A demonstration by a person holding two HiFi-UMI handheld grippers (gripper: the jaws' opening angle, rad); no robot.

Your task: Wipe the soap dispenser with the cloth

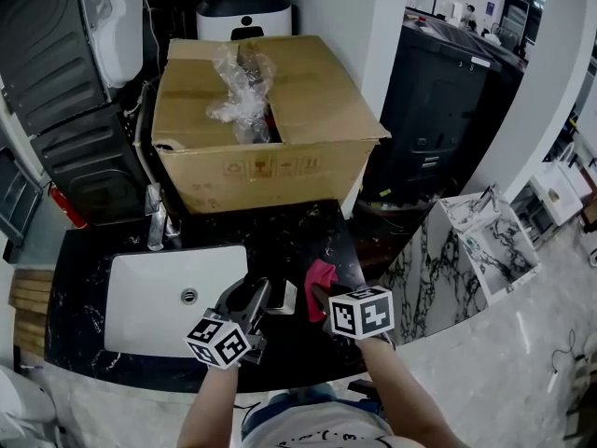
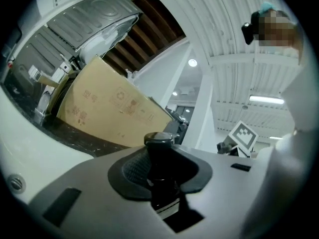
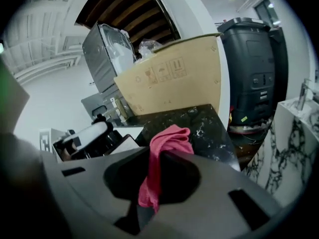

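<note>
My left gripper (image 1: 254, 299) is shut on the soap dispenser (image 1: 281, 297) and holds it level over the counter's front, right of the sink. In the left gripper view the dispenser (image 2: 159, 156) is a dark bottle with a round pump cap, clamped between the jaws of the left gripper (image 2: 159, 178). My right gripper (image 1: 323, 297) is shut on a pink cloth (image 1: 319, 275), right beside the dispenser. In the right gripper view the cloth (image 3: 162, 158) hangs bunched from the right gripper (image 3: 153, 185), with the left gripper and dispenser (image 3: 82, 136) just to its left.
The black marble counter (image 1: 280, 236) carries a white sink (image 1: 140, 297) with a chrome faucet (image 1: 157, 217) behind it. A large open cardboard box (image 1: 280, 129) with crumpled plastic fills the back. A marbled white stand (image 1: 485, 236) is on the floor at right.
</note>
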